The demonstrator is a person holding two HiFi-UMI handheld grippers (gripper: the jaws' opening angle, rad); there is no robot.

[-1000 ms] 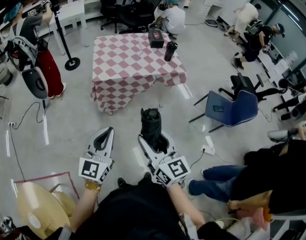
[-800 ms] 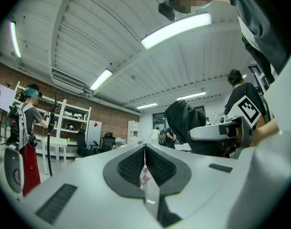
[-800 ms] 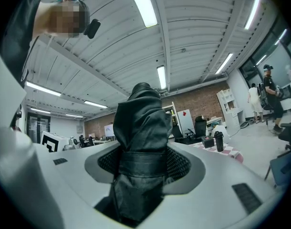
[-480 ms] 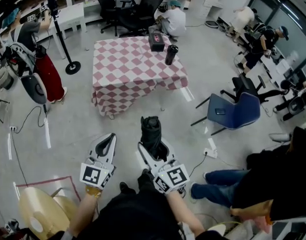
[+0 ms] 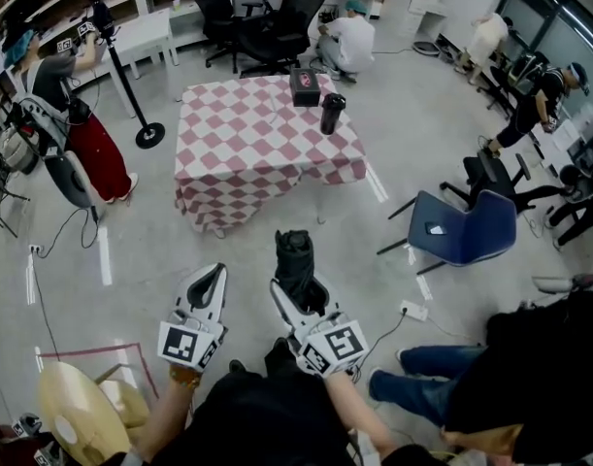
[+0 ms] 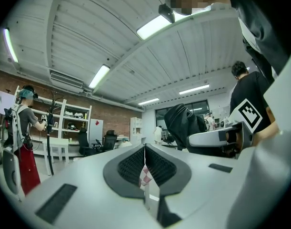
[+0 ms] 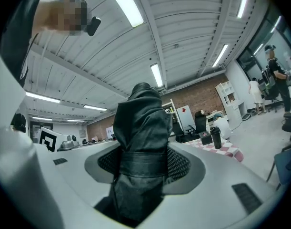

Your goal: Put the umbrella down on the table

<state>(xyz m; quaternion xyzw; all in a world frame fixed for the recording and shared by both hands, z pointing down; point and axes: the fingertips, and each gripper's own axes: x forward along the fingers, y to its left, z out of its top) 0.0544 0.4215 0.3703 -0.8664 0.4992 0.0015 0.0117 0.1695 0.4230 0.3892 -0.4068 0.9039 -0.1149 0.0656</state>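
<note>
Grey concrete floor (image 5: 160, 250) surrounds one surface (image 5: 267, 139) draped in a red-and-white checked cloth, carrying two things: a black box (image 5: 305, 86) and a dark tumbler (image 5: 331, 114). Well short of it, over the floor, the right gripper (image 5: 296, 291) has its fingers clamped on one folded black umbrella (image 5: 293, 250), held upright with a strap around it. Just beside it, the left gripper (image 5: 209, 280) holds nothing, its fingers pressed together. One blue chair (image 5: 458, 229) stands off to the right.
</note>
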